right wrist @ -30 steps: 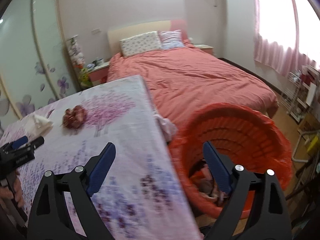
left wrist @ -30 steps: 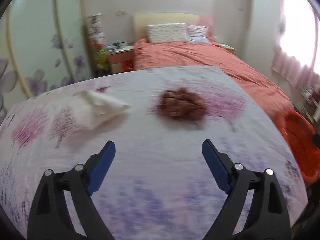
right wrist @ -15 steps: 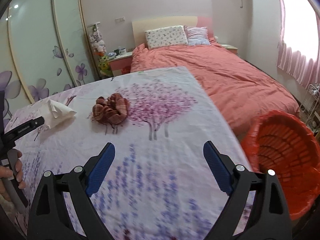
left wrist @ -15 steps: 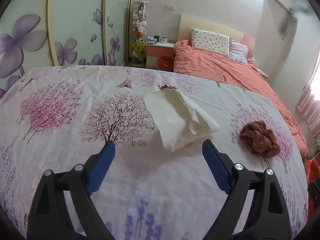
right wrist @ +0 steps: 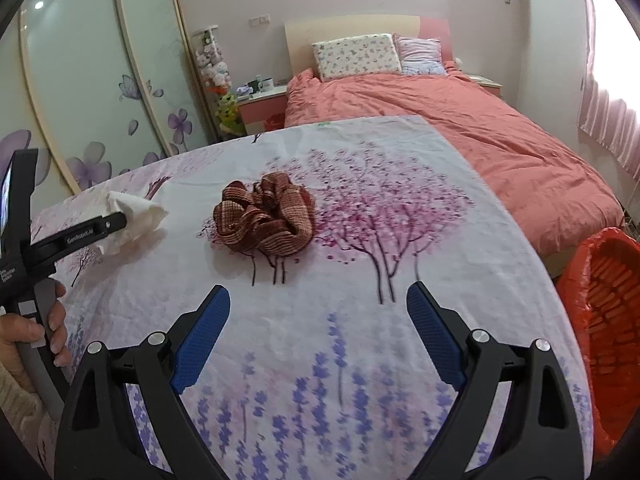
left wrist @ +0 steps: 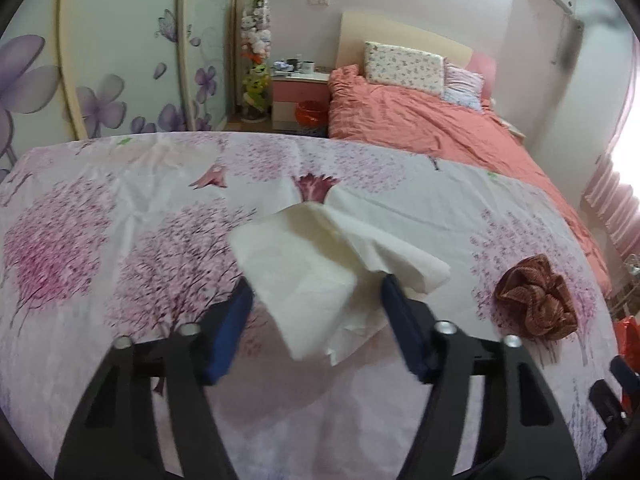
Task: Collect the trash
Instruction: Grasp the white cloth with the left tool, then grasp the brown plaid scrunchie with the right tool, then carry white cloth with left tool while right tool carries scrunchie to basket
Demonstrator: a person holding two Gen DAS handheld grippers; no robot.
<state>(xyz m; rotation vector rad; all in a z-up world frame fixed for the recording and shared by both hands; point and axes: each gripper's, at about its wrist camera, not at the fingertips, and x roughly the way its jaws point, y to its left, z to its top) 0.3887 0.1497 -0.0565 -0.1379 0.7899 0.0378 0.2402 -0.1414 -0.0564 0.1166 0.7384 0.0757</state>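
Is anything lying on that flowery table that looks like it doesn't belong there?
Yes, two things: a crumpled white tissue lies loose between the left gripper's open fingers, and a scrunched reddish-brown cloth sits mid-table. The orange basket stands off the table's right edge.

You've pushed the left gripper (left wrist: 314,292) forward until its narrowed jaws straddle the near end of the white tissue (left wrist: 320,276), earlier farther off. Your right gripper (right wrist: 318,306) has swung left from the orange basket (right wrist: 612,312), now facing the crumpled brown cloth (right wrist: 266,218).
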